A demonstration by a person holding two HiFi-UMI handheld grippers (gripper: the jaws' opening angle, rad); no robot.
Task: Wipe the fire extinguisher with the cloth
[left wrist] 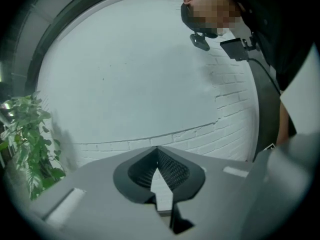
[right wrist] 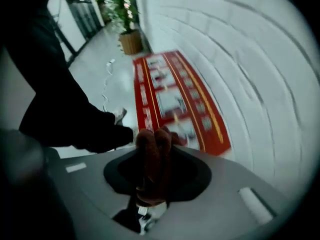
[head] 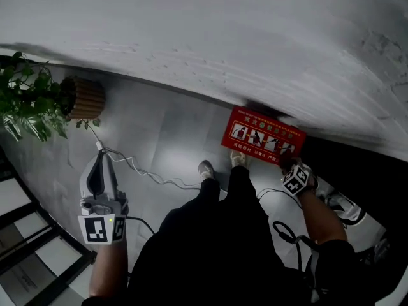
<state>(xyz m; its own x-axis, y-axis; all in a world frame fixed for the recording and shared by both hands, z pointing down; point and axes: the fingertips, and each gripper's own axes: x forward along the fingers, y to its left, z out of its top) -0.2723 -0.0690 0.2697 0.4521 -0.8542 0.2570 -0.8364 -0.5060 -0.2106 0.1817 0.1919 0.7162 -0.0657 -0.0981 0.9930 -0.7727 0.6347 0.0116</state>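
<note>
Public corridor or lobby. A white-painted brick wall [head: 255,30] meets a smooth grey floor [head: 169,136]; a potted plant [head: 29,101] in a woven basket [head: 86,97] and a red fire-extinguisher box [head: 262,137] with pictogram instructions stand along it.

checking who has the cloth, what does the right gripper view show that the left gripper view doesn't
Only the right gripper view: a brown cloth pinched in the right gripper jaws, and the red box. Only the left gripper view: the left gripper with jaws together, empty. Both: the white brick wall and the potted plant.
</note>
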